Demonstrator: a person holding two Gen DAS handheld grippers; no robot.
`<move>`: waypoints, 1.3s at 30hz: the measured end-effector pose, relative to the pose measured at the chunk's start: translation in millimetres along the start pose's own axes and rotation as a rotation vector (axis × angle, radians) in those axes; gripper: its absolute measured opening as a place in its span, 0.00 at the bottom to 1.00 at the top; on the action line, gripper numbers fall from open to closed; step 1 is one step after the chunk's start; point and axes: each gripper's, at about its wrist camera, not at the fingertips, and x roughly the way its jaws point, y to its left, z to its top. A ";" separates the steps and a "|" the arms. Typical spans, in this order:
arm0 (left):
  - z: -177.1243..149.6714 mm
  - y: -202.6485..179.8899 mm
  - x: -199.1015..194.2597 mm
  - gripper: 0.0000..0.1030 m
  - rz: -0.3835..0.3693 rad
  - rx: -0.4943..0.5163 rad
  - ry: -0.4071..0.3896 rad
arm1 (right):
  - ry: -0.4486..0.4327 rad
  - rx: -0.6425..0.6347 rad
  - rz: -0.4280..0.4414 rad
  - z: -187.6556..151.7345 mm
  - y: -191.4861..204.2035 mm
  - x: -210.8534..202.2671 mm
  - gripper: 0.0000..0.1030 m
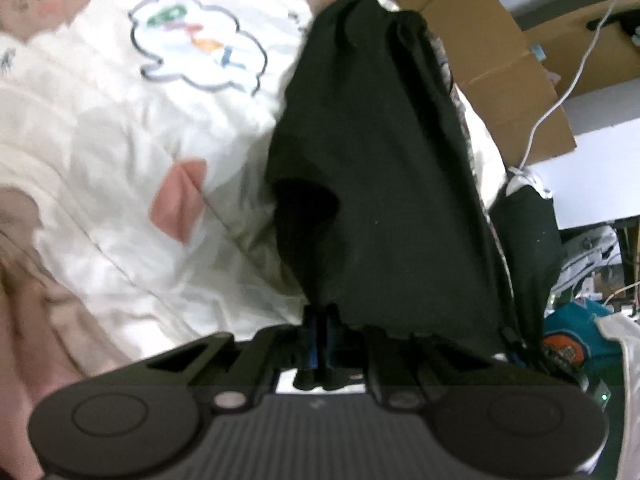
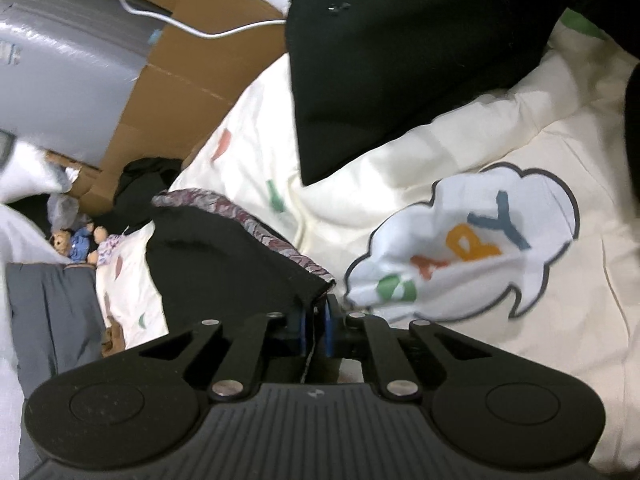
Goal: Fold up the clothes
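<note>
My left gripper (image 1: 320, 344) has its fingers pinched together on the hem of the black garment (image 1: 380, 184). The garment hangs lifted over the bed, its long axis running from the fingers away toward the far edge. Left of it I see the white quilt (image 1: 120, 128) with a cloud patch (image 1: 200, 40) and a pink shape (image 1: 180, 200). To the right stand cardboard boxes (image 1: 500, 64), crossed by a white cable (image 1: 560, 92).

In the right wrist view, cardboard (image 2: 200, 80) and a grey bin (image 2: 68, 60) sit far left, with a teddy bear (image 2: 76, 242) below them. My right gripper (image 2: 315, 332) is clamped on the garment's (image 2: 224, 264) patterned edge. A dark folded cloth (image 2: 400, 60) lies beyond, and the cloud patch (image 2: 480, 240) is to the right.
</note>
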 end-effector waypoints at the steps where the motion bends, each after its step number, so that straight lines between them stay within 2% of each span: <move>1: 3.1 -0.1 -4.1 0.04 0.002 0.004 0.000 | 0.001 -0.003 0.005 -3.8 3.3 -4.9 0.08; 10: 13.4 26.3 -49.4 0.04 0.037 0.049 0.023 | 0.023 -0.014 0.005 -41.4 18.6 -36.8 0.08; 15: -10.9 41.3 -80.1 0.04 0.069 0.065 0.071 | 0.044 -0.021 -0.011 -58.0 20.6 -56.4 0.08; 19: -30.8 52.9 -79.0 0.04 0.090 0.068 0.117 | 0.068 -0.034 -0.048 -71.6 18.8 -70.2 0.08; 24: -39.1 60.0 -78.4 0.04 0.091 0.074 0.127 | 0.078 -0.114 -0.088 -88.1 24.8 -86.0 0.07; 28: -43.2 54.7 -97.3 0.04 0.084 0.088 0.115 | 0.072 -0.141 -0.096 -92.5 32.1 -95.8 0.07; 39: -52.0 40.1 -168.5 0.03 -0.002 0.124 0.055 | 0.050 -0.220 -0.064 -97.0 65.0 -145.4 0.07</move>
